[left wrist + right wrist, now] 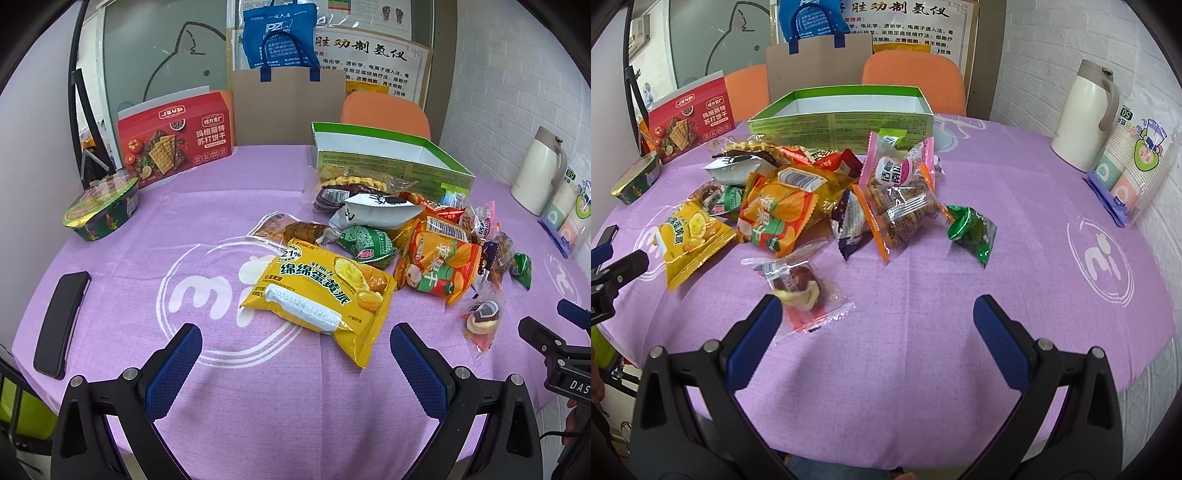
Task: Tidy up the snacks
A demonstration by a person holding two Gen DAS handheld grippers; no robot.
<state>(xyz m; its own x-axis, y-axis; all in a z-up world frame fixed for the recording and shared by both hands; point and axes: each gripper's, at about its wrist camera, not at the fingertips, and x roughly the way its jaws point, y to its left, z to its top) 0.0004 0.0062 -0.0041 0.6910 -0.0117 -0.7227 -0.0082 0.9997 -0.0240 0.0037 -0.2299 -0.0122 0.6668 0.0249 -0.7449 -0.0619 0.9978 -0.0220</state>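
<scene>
Two grippers, left gripper (295, 345) and right gripper (877, 317), are hovering spread wide, gripping nothing; the snack pile (820, 184) is overlapping, hiding lower packets before the green box (842, 120).

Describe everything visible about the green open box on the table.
The green box is a shallow cardboard tray with a bright green rim, printed green outer walls and a white interior that looks empty as far as visible. It sits upright, lid off, at the table's far side behind the snack pile, whose nearest packets reach its front wall.
</scene>
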